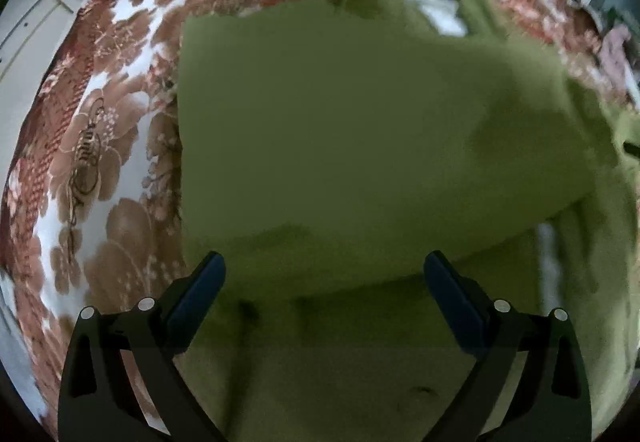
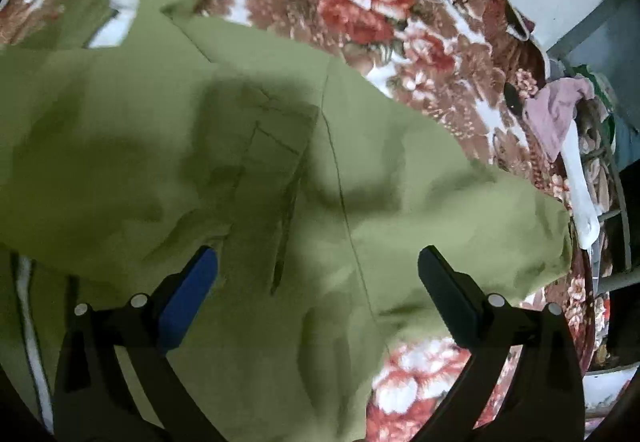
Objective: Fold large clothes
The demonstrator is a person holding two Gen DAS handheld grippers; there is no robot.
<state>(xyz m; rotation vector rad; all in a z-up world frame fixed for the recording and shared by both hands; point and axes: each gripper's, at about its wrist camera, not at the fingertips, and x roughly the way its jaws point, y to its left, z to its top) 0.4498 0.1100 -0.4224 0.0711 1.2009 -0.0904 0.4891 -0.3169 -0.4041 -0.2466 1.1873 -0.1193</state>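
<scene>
Mid-fold, by the look of it: large olive-green cloth garment (image 1: 360, 130) lying on a bed under a red-and-brown floral blanket (image 1: 100, 146), one panel apparently doubled over with a straight left edge. Left gripper (image 1: 324, 270) spread wide above the near fold, holding nothing. Right gripper (image 2: 318, 266) likewise wide and empty over a creased stretch with a seam and stitched pocket. Rumpled collar end far off, not yet squared. Next move probably calls for pinching the loose right-hand edge and carrying it across evenly. Count: one green garment, one blanket, two grippers, one pink cloth (image 2: 554, 110) at bed's far side.
</scene>
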